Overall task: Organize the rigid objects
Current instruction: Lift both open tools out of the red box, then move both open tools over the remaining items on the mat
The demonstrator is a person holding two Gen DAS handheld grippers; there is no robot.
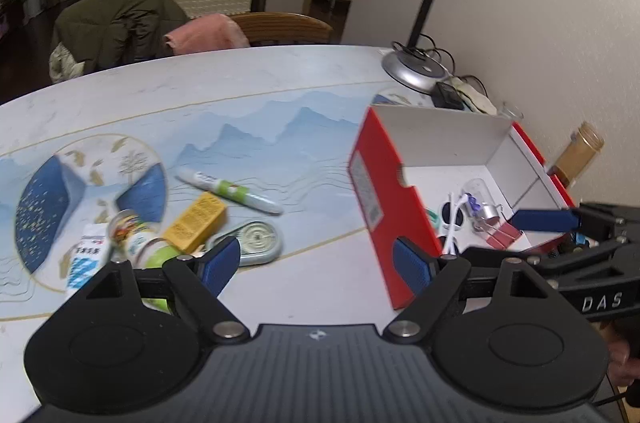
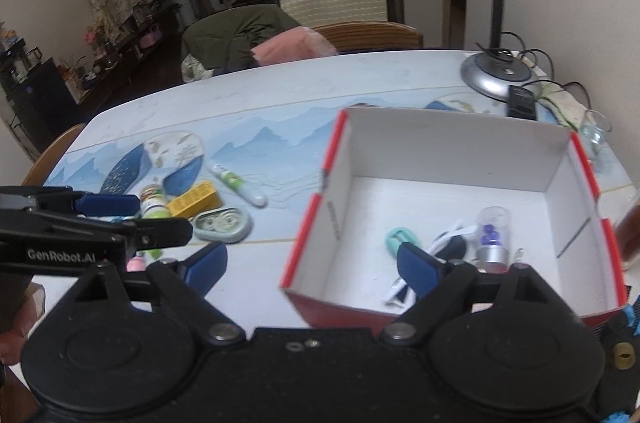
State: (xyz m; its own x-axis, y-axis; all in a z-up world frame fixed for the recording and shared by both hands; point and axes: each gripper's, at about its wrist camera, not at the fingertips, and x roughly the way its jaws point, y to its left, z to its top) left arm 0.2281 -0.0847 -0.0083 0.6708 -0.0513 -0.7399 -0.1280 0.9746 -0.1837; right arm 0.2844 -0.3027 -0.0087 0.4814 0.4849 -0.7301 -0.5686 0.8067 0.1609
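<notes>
A red box with a white inside [image 1: 376, 191] [image 2: 448, 143] stands on the table at the right. In it lie white sunglasses [image 2: 440, 247], a clear capsule with purple bits [image 2: 494, 229], a teal clip [image 2: 394, 239] and pink binder clips [image 1: 504, 237]. Left of the box lie a white-green marker [image 1: 232, 191] [image 2: 240, 185], a yellow box [image 1: 196, 227] [image 2: 194, 205], a grey-green correction tape [image 1: 252, 241] [image 2: 222, 223] and a small bottle [image 1: 136, 243] [image 2: 154, 205]. My left gripper [image 1: 316, 263] is open and empty, between these items and the box. My right gripper [image 2: 308, 267] is open and empty at the box's near left wall.
A desk lamp [image 1: 416, 71] [image 2: 496, 75] stands at the back right with cables and a black adapter [image 2: 522, 101]. A glass [image 2: 594, 135] and a brown jar [image 1: 576, 159] stand right of the box. Chairs with a coat and a pink towel [image 1: 208, 33] stand behind the table.
</notes>
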